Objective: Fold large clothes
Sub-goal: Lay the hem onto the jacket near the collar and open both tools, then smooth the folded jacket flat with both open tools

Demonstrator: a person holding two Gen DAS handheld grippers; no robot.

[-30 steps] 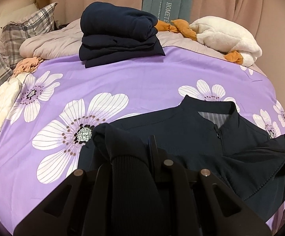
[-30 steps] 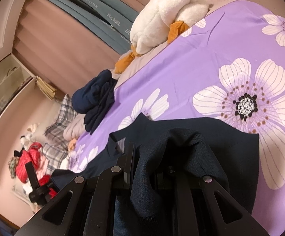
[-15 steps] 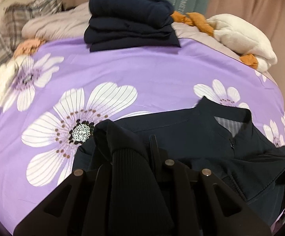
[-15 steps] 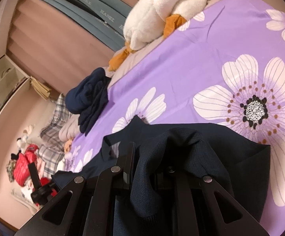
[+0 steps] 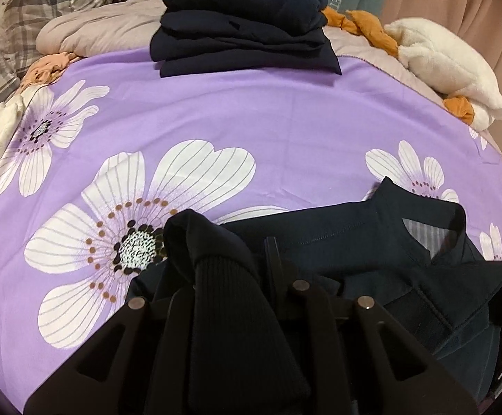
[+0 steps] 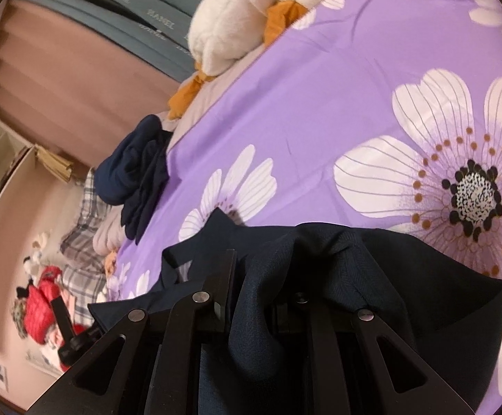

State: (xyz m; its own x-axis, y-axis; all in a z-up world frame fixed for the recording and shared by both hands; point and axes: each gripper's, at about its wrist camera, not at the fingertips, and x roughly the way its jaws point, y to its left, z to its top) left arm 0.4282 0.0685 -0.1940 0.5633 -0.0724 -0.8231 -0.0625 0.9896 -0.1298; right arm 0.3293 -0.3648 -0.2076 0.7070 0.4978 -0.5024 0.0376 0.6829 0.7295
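My left gripper (image 5: 230, 276) pinched the jacket's (image 5: 372, 242) ribbed cuff; my right gripper (image 6: 251, 297) pinched its hem. The jacket's collar (image 5: 423, 221) lay at two o'clock on the bedspread (image 5: 251, 121).

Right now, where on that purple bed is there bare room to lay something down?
The purple floral sheet lies bare between the folded navy stack at the back and the navy jacket in front. The back edge is crowded: plaid pillows, white plush toy.
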